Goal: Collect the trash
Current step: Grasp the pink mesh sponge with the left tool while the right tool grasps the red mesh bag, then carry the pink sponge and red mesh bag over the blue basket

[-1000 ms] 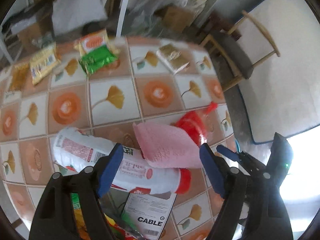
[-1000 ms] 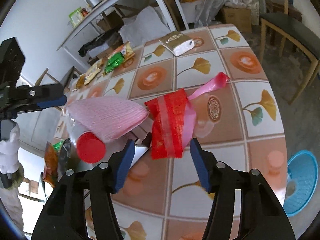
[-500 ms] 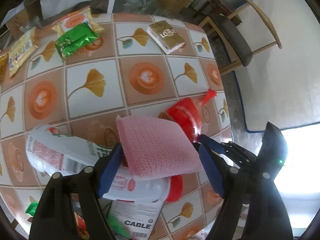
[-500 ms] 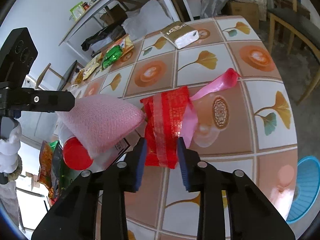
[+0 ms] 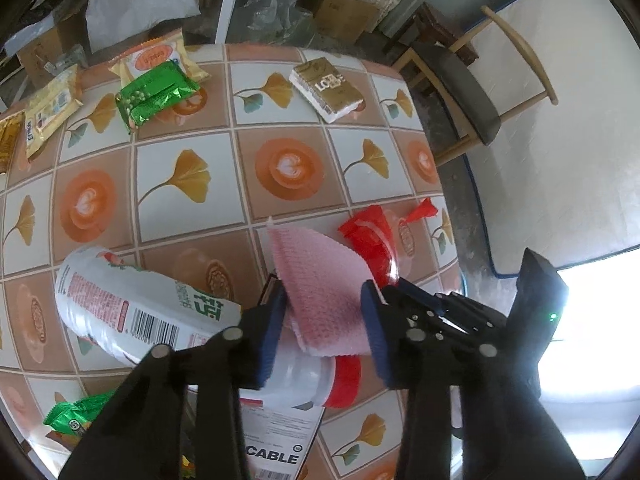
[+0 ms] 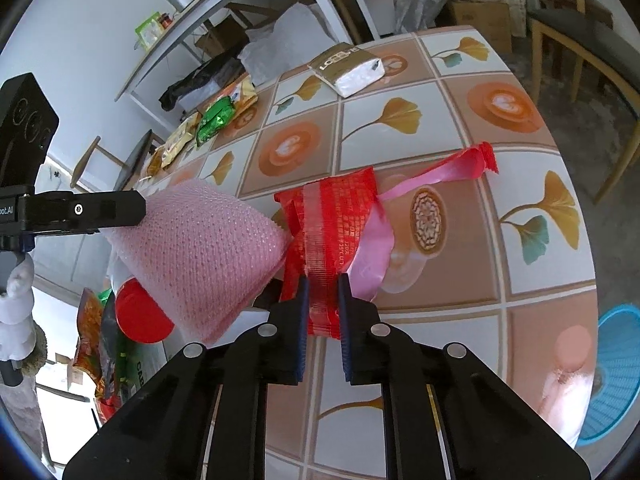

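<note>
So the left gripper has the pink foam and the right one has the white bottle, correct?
Half right. The left gripper is closing on the pink foam, but the right gripper is closing on the red wrapper, not the bottle, which lies on the table. The right wrist view shows it.

"CABLE" on white card, "LOCEL"-like lettering on gold tissue pack
</note>
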Demonstrator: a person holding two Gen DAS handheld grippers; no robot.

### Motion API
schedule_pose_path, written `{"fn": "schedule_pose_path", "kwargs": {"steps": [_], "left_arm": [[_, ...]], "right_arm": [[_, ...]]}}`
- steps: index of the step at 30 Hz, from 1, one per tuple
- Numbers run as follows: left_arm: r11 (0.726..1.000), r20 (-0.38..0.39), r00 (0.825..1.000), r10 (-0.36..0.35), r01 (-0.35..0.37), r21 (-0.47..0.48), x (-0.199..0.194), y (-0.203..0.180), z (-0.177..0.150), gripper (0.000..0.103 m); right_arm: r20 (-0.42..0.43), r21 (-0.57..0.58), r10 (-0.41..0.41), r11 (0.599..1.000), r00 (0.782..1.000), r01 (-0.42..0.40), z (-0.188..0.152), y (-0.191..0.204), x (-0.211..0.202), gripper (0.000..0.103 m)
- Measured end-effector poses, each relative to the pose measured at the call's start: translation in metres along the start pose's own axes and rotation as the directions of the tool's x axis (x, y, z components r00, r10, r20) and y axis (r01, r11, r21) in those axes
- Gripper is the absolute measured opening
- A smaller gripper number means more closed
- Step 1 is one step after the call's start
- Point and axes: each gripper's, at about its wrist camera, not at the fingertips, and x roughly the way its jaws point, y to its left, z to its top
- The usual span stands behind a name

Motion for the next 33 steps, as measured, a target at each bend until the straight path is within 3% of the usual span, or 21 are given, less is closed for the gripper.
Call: {"fn": "schedule_pose_path", "kwargs": {"steps": [17, 33], "left_arm": [[0.999, 0.112, 0.994, -0.010, 0.004, 0.052, -0.025, -0.009, -0.005, 0.023], [0.992, 0.263, 0.964, -0.038, 0.004, 0.128, -0.057, -0.029, -0.018, 0.022]], "right_arm": [[0.061, 0.018, 0.002, 1.000, 0.998, -0.003, -0.002, -0.006, -0.023, 0.009], [0.137, 0.024, 0.008, 1.000, 0.991, -0.011, -0.006, -0.011, -0.065, 0.009]]}}
